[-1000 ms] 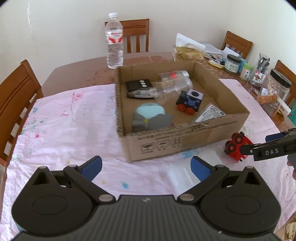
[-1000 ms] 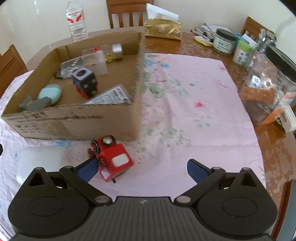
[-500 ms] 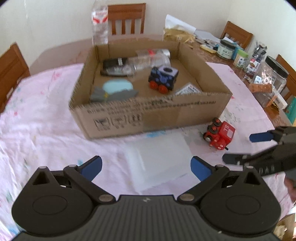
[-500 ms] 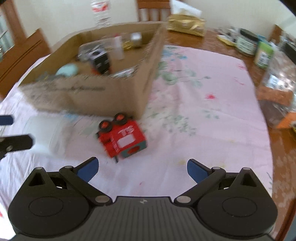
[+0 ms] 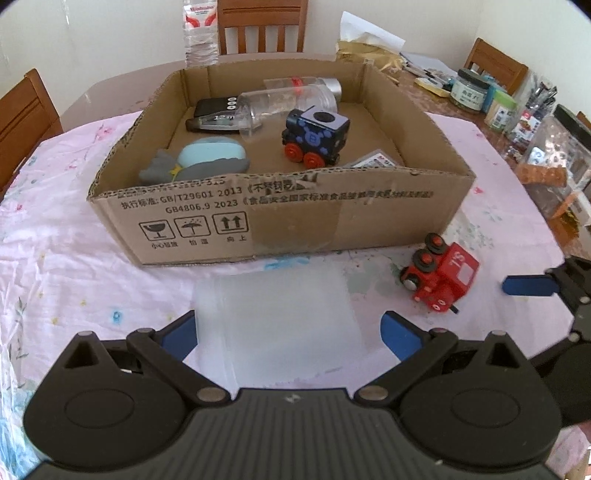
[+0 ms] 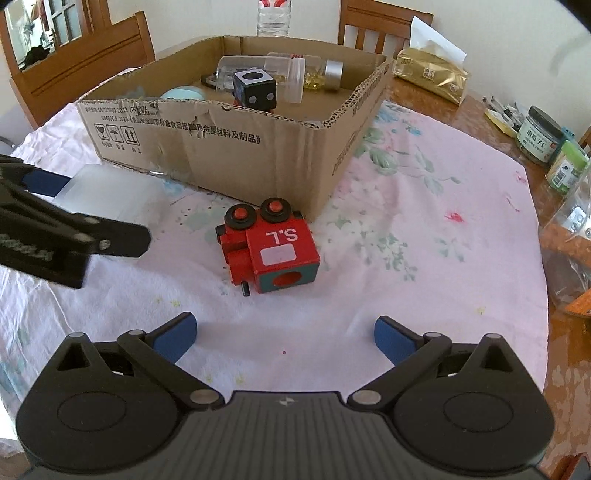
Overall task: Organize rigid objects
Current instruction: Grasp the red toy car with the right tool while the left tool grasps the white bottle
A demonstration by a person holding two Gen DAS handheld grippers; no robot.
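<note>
A red toy train (image 6: pixel 269 247) lies on its side on the pink cloth just in front of the cardboard box (image 6: pixel 229 151). My right gripper (image 6: pixel 284 338) stands open a short way in front of it, touching nothing. A frosted clear plastic box (image 5: pixel 280 317) rests on the cloth by the cardboard box's (image 5: pixel 280 225) front wall, and my left gripper (image 5: pixel 291 330) is open with its fingers on either side of the near end. The red train (image 5: pixel 439 277) lies to its right. Inside the cardboard box are a dark blue toy train (image 5: pixel 316 134), clear bottles (image 5: pixel 284 103) and a blue-grey plush (image 5: pixel 199 162).
Jars (image 6: pixel 543 134), a gold tissue pack (image 6: pixel 432 75) and a clear bag of items (image 5: pixel 554 162) crowd the bare table at the right. A water bottle (image 5: pixel 199 37) and wooden chairs (image 5: pixel 262 26) stand behind the box. The left gripper's arm (image 6: pixel 55 236) reaches in at the right view's left edge.
Both grippers have swung to the left and closed in. The plastic box now sits between my left fingers; the red train now lies centred in front of my right gripper.
</note>
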